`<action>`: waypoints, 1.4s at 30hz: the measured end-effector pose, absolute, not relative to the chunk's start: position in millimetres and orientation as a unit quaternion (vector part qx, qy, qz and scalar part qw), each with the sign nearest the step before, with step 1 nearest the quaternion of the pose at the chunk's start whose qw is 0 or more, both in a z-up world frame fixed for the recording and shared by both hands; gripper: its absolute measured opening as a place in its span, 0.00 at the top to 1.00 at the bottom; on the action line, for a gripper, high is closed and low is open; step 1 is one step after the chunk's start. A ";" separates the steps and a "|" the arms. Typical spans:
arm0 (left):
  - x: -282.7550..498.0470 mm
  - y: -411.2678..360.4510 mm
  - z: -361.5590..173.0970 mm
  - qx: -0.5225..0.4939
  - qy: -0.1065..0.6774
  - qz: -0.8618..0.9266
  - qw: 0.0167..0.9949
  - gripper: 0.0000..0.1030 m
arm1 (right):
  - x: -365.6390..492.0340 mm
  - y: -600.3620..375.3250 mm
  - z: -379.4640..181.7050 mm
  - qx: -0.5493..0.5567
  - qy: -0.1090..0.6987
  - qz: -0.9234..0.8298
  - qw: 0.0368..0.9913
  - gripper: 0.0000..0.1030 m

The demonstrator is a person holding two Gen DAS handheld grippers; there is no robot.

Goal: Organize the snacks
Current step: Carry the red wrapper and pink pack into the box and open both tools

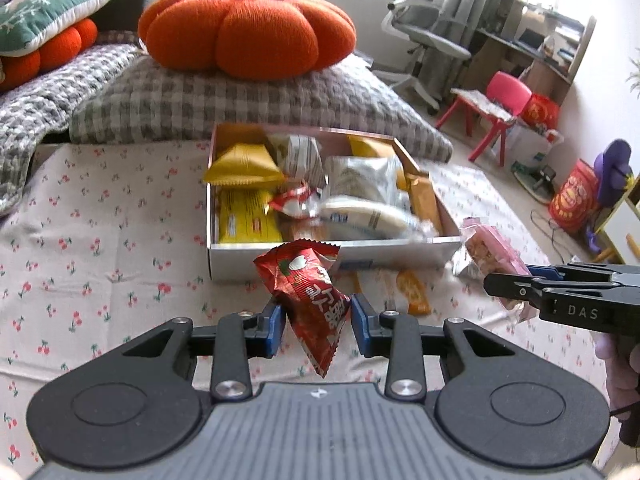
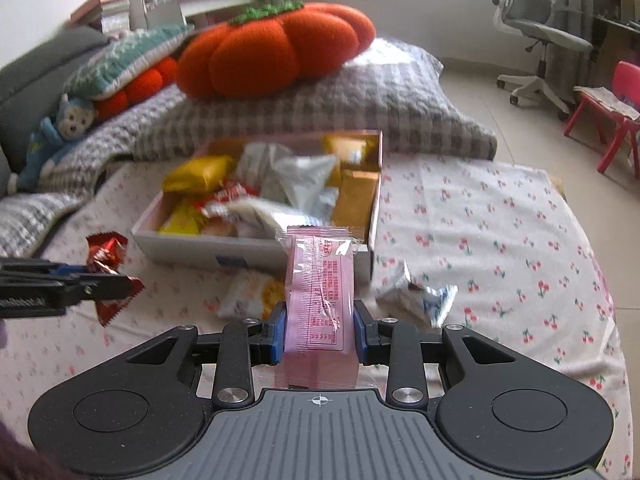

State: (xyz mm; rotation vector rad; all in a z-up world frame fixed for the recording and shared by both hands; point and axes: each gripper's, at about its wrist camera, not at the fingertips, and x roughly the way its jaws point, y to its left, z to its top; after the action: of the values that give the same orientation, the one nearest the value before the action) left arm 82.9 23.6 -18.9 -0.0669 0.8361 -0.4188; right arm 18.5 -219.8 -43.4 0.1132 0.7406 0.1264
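My left gripper (image 1: 318, 330) is shut on a red snack packet (image 1: 310, 292), held above the cherry-print cloth in front of the box. The right gripper (image 2: 320, 334) is shut on a pink snack bar (image 2: 320, 292) that stands up between its blue pads. A shallow white box (image 1: 280, 258) holds several yellow, silver and red packets. From the left wrist view the right gripper (image 1: 516, 284) comes in at the right with the pink snack bar (image 1: 490, 250). From the right wrist view the left gripper (image 2: 108, 276) and its red snack packet (image 2: 108, 252) show at the left.
An orange-and-white packet (image 2: 250, 294) and a silver packet (image 2: 412, 292) lie on the cloth (image 2: 500, 240) in front of the box. A grey checked cushion (image 1: 240, 96) with an orange pumpkin pillow (image 1: 248, 28) sits behind the box. Floor, office chair (image 1: 424, 36) and red child's chair (image 1: 496, 112) lie to the right.
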 end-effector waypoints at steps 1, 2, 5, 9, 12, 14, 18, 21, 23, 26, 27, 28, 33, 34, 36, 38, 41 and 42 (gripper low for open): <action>85.5 22.5 -17.9 -0.036 0.401 -0.201 0.893 0.69 | 21.2 -220.0 -40.1 0.059 0.357 0.064 0.930 0.70; 87.4 21.8 -17.1 -0.040 0.399 -0.200 0.894 0.69 | 23.6 -220.0 -37.3 0.062 0.353 0.065 0.931 0.70; 95.9 18.1 -14.5 -0.050 0.394 -0.196 0.897 0.69 | 33.7 -219.2 -29.3 0.069 0.341 0.069 0.935 0.70; 107.5 14.5 -12.1 -0.064 0.383 -0.186 0.903 0.69 | 49.0 -217.3 -23.7 0.076 0.334 0.074 0.937 0.70; 118.2 13.7 -12.7 -0.083 0.383 -0.180 0.902 0.69 | 65.0 -214.9 -23.8 0.078 0.337 0.078 0.935 0.70; 125.8 11.1 -13.9 -0.090 0.384 -0.181 0.901 0.69 | 74.8 -213.0 -25.4 0.078 0.338 0.081 0.934 0.70; 141.2 8.3 -21.9 -0.095 0.387 -0.177 0.900 0.69 | 94.4 -208.8 -31.3 0.087 0.346 0.085 0.930 0.70; 150.4 12.9 -28.7 -0.105 0.394 -0.169 0.897 0.69 | 105.6 -203.9 -36.0 0.088 0.349 0.090 0.929 0.70; 154.2 15.7 -31.8 -0.110 0.397 -0.163 0.897 0.69 | 110.6 -201.1 -38.8 0.089 0.349 0.094 0.928 0.70; 159.7 21.7 -36.2 -0.114 0.401 -0.151 0.896 0.69 | 117.6 -195.1 -43.3 0.091 0.350 0.110 0.926 0.70; 161.1 24.2 -37.7 -0.117 0.403 -0.147 0.896 0.69 | 119.5 -192.0 -45.4 0.089 0.351 0.117 0.925 0.70; 162.7 26.3 -39.3 -0.119 0.405 -0.144 0.895 0.69 | 121.2 -188.6 -47.9 0.085 0.354 0.122 0.923 0.70; 167.3 33.4 -46.0 -0.123 0.412 -0.136 0.893 0.70 | 125.4 -172.6 -55.7 0.047 0.355 0.132 0.924 0.70; 168.2 34.0 -47.4 -0.123 0.414 -0.135 0.892 0.70 | 125.9 -170.7 -56.4 0.041 0.354 0.131 0.925 0.70; 168.6 35.1 -50.4 -0.122 0.416 -0.134 0.891 0.72 | 126.5 -167.9 -58.0 0.028 0.351 0.128 0.927 0.70; 169.1 35.7 -52.3 -0.122 0.417 -0.134 0.891 0.72 | 127.7 -165.0 -60.3 0.012 0.346 0.121 0.930 0.70; 169.8 37.5 -52.1 -0.124 0.413 -0.134 0.892 0.72 | 130.3 -162.4 -63.4 -0.004 0.340 0.108 0.934 0.70; 169.9 37.7 -52.0 -0.124 0.413 -0.132 0.893 0.73 | 131.1 -161.1 -64.5 -0.010 0.338 0.106 0.935 0.70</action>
State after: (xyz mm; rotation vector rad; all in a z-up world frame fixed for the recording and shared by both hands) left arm 169.9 37.7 -52.0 -0.2567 0.8565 -0.2742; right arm 131.1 -161.1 -64.5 -0.0198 0.6901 0.2160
